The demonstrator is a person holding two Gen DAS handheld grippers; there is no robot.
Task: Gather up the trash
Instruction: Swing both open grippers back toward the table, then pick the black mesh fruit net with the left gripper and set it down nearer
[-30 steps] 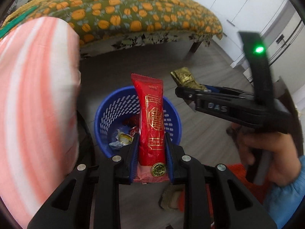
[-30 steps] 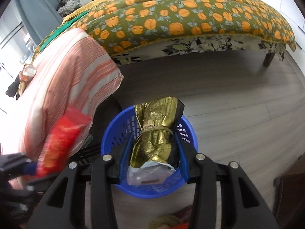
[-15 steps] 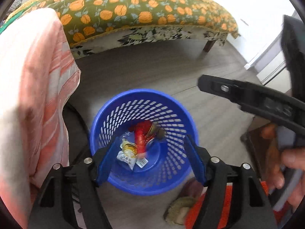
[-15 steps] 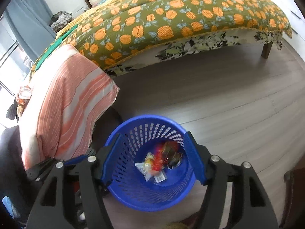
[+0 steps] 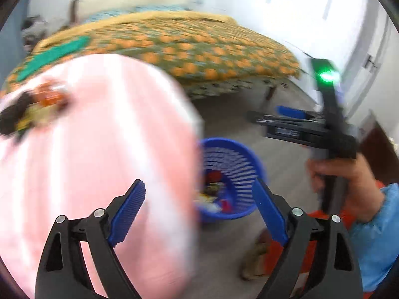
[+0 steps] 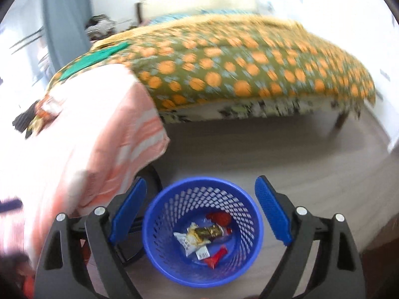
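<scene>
Trash: a few wrappers sit at the bottom of the blue basket (image 6: pixel 159 244) – a gold wrapper (image 6: pixel 209 231) on top of a clear-white packet (image 6: pixel 189 241), a red wrapper (image 6: pixel 216 256) toward the near side and another red piece (image 6: pixel 219 218) behind. All pretty jumbled and touching each other.

Blue basket: standing upright on the grey wood floor (image 6: pixel 274 154), right beside the hanging edge of the pink striped cloth (image 6: pixel 104 134). In the left wrist view it's (image 5: pixel 249 164) half hidden behind that cloth (image 5: pixel 94 149), and super blurry.

Right hand-held gripper (image 6: pixel 200 214): wide open, nothing between the blue pads (image 6: pixel 271 214), and the basket shows right in the gap between them. From the left wrist view you see it (image 5: pixel 264 118) from the side, held by a hand (image 5: pixel 349 182) in a blue sleeve, with a green light (image 5: pixel 328 76) glowing on top.

Left hand-held gripper (image 5: pixel 199 211): also wide open and empty, pointing half at the cloth, half at the basket.

More trash: something orange and black (image 6: pixel 37 114) lies up on the pink cloth, too blurry to tell what exactly.

Background: bed (image 6: pixel 249 74) with an olive cover full of orange dots, well behind the basket.
</scene>
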